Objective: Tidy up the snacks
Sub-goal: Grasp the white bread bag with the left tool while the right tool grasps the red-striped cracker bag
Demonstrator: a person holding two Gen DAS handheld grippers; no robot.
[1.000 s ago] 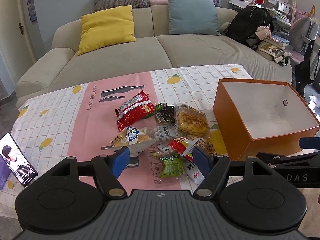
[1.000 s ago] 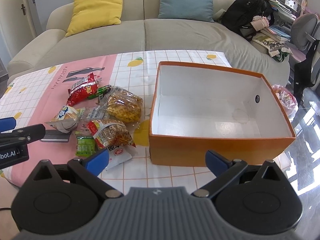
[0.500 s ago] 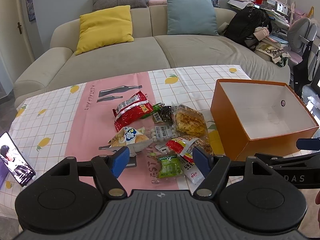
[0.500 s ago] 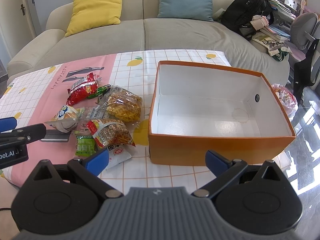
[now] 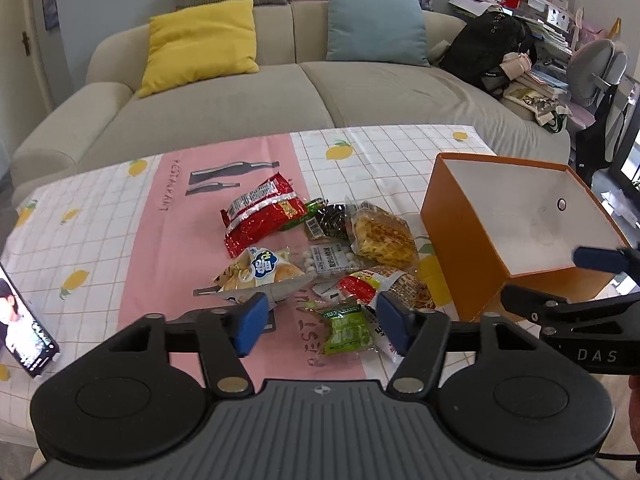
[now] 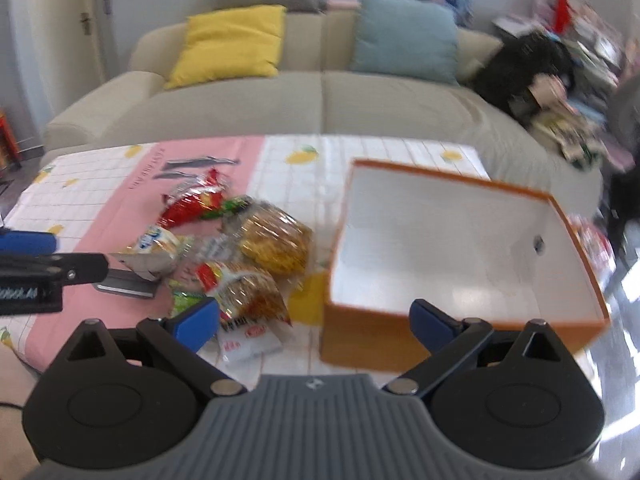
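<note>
A pile of snack packets lies mid-table: a red packet (image 5: pixel 260 216), a clear bag of yellow crisps (image 5: pixel 382 236), a white-and-blue bun packet (image 5: pixel 262 270), a red-and-yellow noodle snack (image 5: pixel 384 284) and a small green packet (image 5: pixel 346 330). An empty orange box (image 5: pixel 464 248) with a white inside stands to their right. My left gripper (image 5: pixel 318 324) is open and empty just above the green packet. My right gripper (image 6: pixel 316 320) is open and empty, near the box's (image 6: pixel 360 344) front left corner and the noodle snack (image 6: pixel 244 292).
A phone (image 5: pixel 24 332) stands propped at the table's left edge. A grey sofa (image 5: pixel 260 92) with yellow and blue cushions runs behind the table. A black backpack (image 5: pixel 488 52) and a cluttered desk stand at the back right.
My right gripper has swung left toward the snack pile, and its view is blurred by the motion. My left gripper has risen and drawn back slightly. The snacks and the box have not moved.
</note>
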